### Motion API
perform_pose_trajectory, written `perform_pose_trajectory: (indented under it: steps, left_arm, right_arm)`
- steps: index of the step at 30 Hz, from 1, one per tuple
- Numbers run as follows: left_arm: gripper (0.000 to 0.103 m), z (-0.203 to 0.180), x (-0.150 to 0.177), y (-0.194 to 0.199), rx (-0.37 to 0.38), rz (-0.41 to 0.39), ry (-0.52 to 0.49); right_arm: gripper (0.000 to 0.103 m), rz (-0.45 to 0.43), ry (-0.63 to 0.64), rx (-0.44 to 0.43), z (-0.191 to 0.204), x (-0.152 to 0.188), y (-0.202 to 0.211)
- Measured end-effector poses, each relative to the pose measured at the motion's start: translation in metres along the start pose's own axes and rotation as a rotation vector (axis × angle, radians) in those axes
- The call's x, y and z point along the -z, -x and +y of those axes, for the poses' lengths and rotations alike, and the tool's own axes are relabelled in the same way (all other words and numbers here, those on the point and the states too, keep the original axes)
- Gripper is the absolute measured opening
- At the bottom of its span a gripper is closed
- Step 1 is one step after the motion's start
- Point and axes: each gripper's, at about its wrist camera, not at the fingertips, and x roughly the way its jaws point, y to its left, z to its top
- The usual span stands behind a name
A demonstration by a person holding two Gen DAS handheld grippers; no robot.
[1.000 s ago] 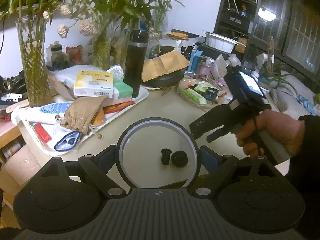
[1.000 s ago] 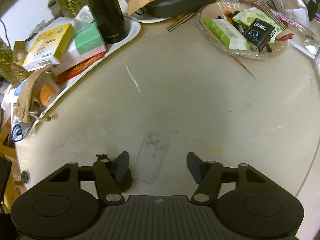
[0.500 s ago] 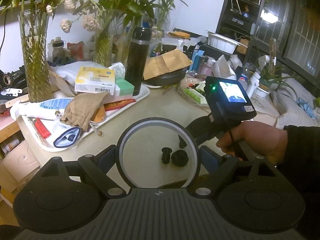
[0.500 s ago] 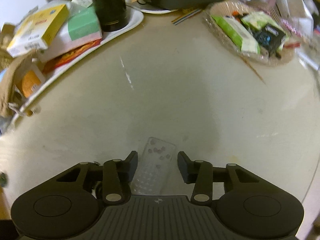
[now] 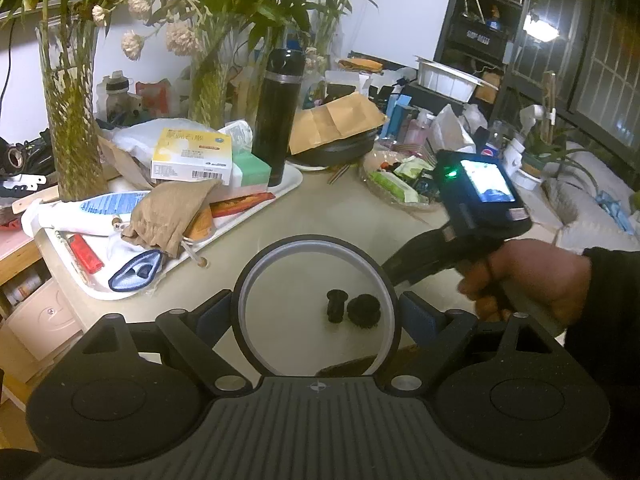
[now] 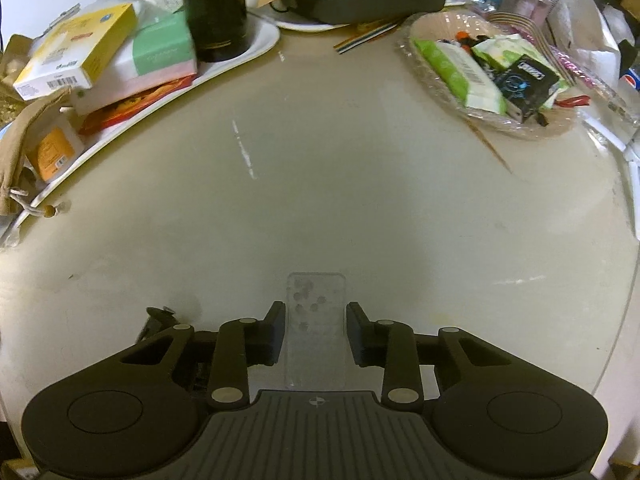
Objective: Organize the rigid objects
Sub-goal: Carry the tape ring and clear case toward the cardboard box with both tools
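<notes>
Closing my right claw (image 6: 316, 334) on the clear remote (image 6: 316, 328), low centre of frame, flat on the table (image 6: 320, 160); a second ago the jaws stood wide and the remote lay askew, now squared between them, pads not quite pressing. Left claw (image 5: 316, 312) unchanged, holding the round lid (image 5: 316, 248). Pickup looks imminent.

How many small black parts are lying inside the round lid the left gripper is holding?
2. One spool-shaped part sits left of centre in the round lid; a rounder knobbly part lies beside it on its right. None seem hidden through the clear lid.
</notes>
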Motion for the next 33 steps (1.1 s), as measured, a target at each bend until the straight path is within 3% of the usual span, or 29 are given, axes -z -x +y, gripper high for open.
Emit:
perform_pose_trajectory:
  steps: [23,33]
  left_arm:
    - [0.088,-0.015,0.0,-0.002,-0.001,0.028,-0.064]
    - [0.088,-0.033,0.001,0.002,0.02,0.065,-0.116]
  right_arm:
    - [0.035,-0.135,0.03,-0.059,-0.044,0.026,0.067]
    - [0.035,-0.187,0.081,-0.125,-0.05,0.047,0.101]
